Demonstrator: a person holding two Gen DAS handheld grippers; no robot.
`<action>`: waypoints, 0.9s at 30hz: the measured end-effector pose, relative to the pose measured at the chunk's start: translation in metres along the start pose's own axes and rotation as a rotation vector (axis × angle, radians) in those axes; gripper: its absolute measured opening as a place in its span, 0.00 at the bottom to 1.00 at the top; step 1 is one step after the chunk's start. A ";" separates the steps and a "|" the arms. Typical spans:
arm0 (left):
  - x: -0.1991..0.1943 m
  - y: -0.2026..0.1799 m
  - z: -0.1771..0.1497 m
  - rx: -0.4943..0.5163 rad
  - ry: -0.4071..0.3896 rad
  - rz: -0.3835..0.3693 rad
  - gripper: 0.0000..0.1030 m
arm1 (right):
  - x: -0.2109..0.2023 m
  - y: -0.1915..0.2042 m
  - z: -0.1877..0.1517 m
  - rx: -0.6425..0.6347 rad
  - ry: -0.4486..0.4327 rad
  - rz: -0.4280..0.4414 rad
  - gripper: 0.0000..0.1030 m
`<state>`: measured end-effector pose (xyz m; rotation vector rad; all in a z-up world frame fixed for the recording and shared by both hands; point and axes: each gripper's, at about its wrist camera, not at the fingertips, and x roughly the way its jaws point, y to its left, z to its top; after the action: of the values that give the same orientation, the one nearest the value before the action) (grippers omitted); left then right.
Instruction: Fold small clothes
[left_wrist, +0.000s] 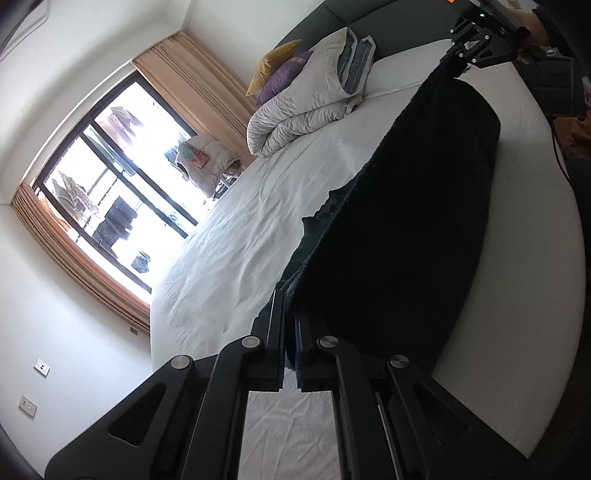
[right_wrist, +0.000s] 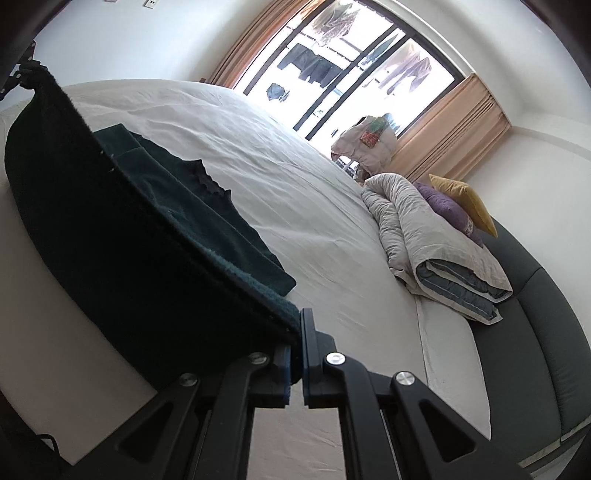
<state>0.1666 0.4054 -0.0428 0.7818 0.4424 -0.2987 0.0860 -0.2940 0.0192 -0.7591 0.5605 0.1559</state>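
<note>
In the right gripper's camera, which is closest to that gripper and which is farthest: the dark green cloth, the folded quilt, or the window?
1. Dark green cloth, clamped in the right gripper, stretching left.
2. Folded quilt, on the bed to the right.
3. Window, on the far wall beyond the bed.

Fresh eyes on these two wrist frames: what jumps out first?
A dark green garment stretched taut across the white bed, one corner clamped in the left gripper, the other in the right gripper. Behind it, a bright window and a folded comforter near the headboard.
</note>
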 end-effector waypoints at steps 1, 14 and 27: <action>0.010 0.007 0.001 -0.011 0.010 -0.003 0.02 | 0.007 -0.001 0.003 0.001 0.006 0.003 0.02; 0.152 0.070 -0.016 -0.159 0.190 -0.078 0.02 | 0.159 -0.014 0.052 0.042 0.153 0.084 0.03; 0.277 0.090 -0.022 -0.192 0.330 -0.141 0.03 | 0.274 -0.008 0.062 0.042 0.296 0.154 0.03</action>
<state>0.4380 0.4562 -0.1370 0.6129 0.8269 -0.2541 0.3464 -0.2746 -0.0858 -0.7018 0.9019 0.1751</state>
